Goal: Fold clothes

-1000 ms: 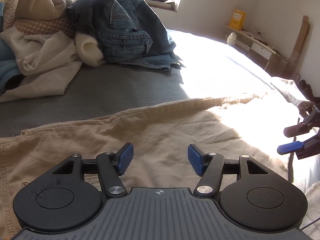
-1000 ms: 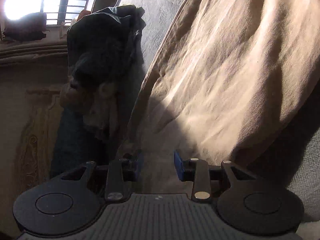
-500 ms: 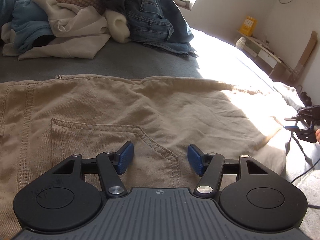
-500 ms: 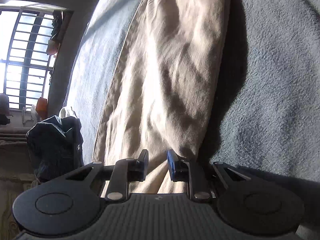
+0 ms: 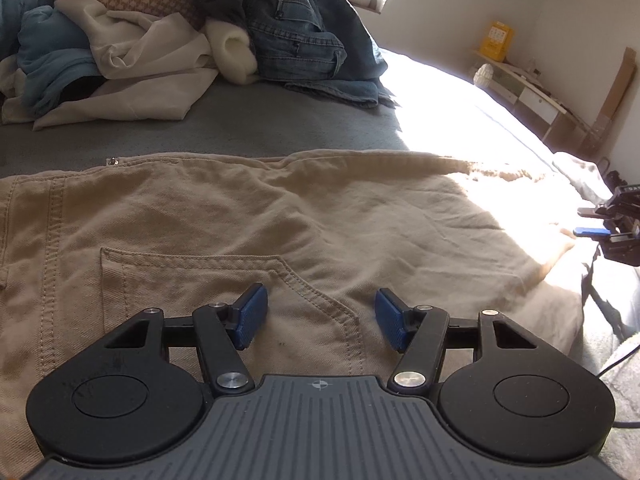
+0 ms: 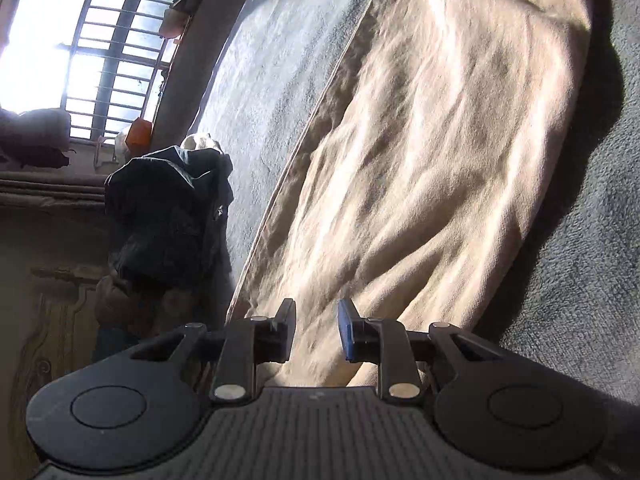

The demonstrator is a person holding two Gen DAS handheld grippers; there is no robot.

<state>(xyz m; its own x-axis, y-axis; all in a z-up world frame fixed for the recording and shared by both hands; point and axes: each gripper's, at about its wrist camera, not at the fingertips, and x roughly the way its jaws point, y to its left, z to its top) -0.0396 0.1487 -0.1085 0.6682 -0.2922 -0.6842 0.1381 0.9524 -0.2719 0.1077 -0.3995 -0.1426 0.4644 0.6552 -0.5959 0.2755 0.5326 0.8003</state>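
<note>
Beige trousers (image 5: 280, 220) lie spread flat on the grey bed cover (image 5: 240, 124), with the waistband at the left and the legs running right into sunlight. My left gripper (image 5: 320, 316) hovers open over the back pocket (image 5: 192, 276), its blue pads apart and clear of the cloth. In the left wrist view my right gripper (image 5: 592, 222) sits at the far right by the leg hem. In its own view the right gripper (image 6: 317, 330) is over the leg end of the trousers (image 6: 420, 160). Its jaws are opening, with cloth in the gap but not pinched.
A heap of unfolded clothes fills the far left of the bed: blue jeans (image 5: 296, 36), a cream garment (image 5: 152, 60), a light blue one (image 5: 44, 52). A low shelf with a yellow box (image 5: 498, 36) lines the right wall. A barred window (image 6: 100, 40) stands beyond the jeans (image 6: 168, 216).
The left gripper came back over the waist end, so the pocket now lies under it. The right gripper swung along the leg toward its hem and its jaws narrowed.
</note>
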